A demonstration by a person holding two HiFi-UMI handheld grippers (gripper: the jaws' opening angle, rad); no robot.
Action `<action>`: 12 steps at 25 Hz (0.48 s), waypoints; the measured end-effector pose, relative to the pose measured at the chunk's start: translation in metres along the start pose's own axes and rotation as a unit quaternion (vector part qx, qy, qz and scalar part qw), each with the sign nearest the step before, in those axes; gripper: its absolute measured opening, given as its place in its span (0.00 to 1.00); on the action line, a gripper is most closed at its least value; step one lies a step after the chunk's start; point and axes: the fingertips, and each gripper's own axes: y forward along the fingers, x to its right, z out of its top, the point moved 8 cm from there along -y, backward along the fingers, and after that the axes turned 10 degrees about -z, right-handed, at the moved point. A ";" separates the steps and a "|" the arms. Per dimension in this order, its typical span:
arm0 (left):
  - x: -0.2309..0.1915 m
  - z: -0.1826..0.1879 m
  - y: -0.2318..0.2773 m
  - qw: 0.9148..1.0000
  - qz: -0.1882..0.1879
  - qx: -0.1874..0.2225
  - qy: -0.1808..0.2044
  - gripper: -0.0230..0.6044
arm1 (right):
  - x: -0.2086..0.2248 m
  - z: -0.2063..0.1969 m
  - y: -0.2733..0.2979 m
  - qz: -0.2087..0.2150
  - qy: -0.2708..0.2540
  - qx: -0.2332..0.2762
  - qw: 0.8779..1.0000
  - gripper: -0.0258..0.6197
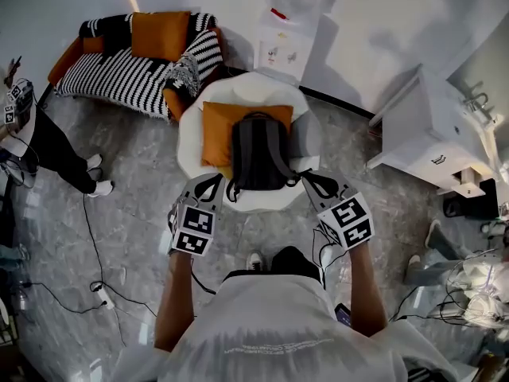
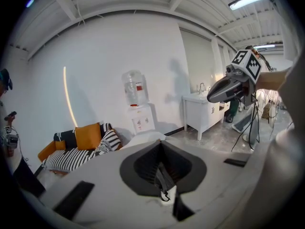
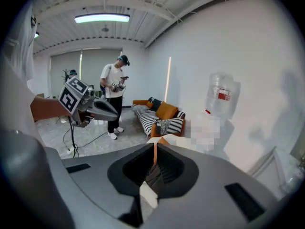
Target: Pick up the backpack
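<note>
Dark grey fabric backpack (image 1: 256, 153) is laid on orange square cushion (image 1: 215, 134) on white round chair (image 1: 238, 92). Left gripper (image 1: 213, 180) and right gripper (image 1: 305, 177) are held pinched closed beside its straps.

Middle of the frame: a round white seat (image 1: 189, 138), standing on the grey marbled floor (image 1: 135, 221). On the seat, toward its left side, an orange cushion (image 1: 215, 134), lying flat. Across the cushion's right part and the seat's middle, a dark backpack (image 1: 256, 153), straps upward, their ends at the seat's lower rim. Also on the floor: a striped sofa (image 1: 119, 74) upper left, a white cabinet (image 1: 429, 134) at right, a black cable (image 1: 89, 237) and a power strip (image 1: 102, 295) lower left.
</note>
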 end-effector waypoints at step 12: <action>-0.017 0.011 0.027 1.000 0.010 0.010 -0.019 0.06 | 0.032 0.021 0.031 0.037 0.058 0.004 0.998 0.04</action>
